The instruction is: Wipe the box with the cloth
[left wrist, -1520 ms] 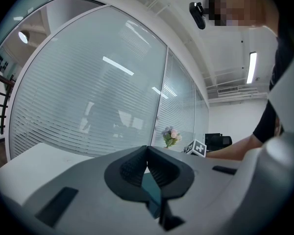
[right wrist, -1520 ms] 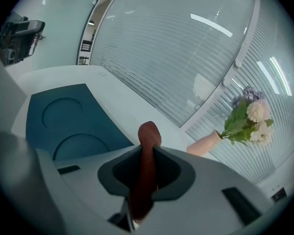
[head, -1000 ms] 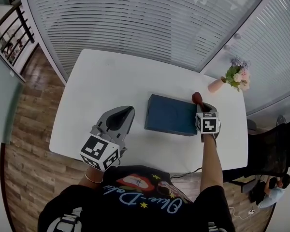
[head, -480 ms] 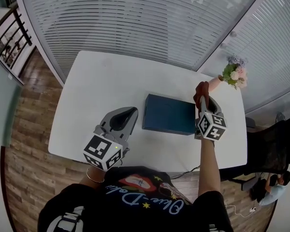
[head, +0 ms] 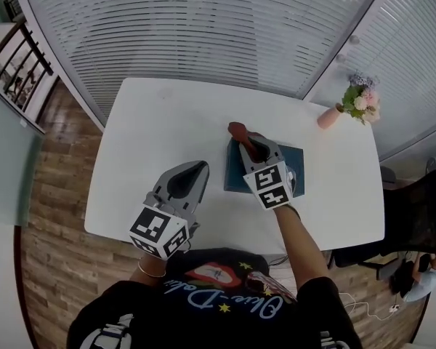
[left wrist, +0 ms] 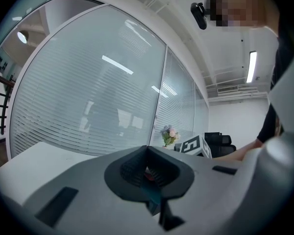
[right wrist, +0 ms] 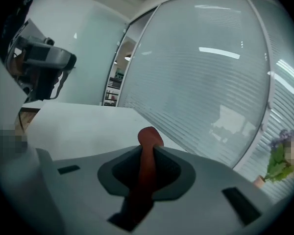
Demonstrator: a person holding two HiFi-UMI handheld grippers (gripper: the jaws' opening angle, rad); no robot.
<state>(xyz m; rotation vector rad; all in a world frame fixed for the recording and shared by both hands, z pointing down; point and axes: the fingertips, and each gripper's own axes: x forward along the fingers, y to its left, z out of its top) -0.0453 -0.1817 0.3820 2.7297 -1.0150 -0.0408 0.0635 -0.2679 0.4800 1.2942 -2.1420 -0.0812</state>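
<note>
Right gripper [head: 251,145] pinched the red cloth [head: 238,129] over the blue box [head: 234,174].
Its body hid much of the box on the white table [head: 152,122]. The left gripper [head: 192,169], jaws pressed together on nothing, hung just left of the box; a flower vase [head: 325,118] stood well apart, far right.

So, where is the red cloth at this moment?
In the head view, the red cloth is pinched in the right claw, at the far left corner of the dark blue flat box.

One table [head: 152,122], one box [head: 234,179], one cloth [head: 239,129], one flower vase [head: 327,118], two tongs [head: 195,169] [head: 249,143].
</note>
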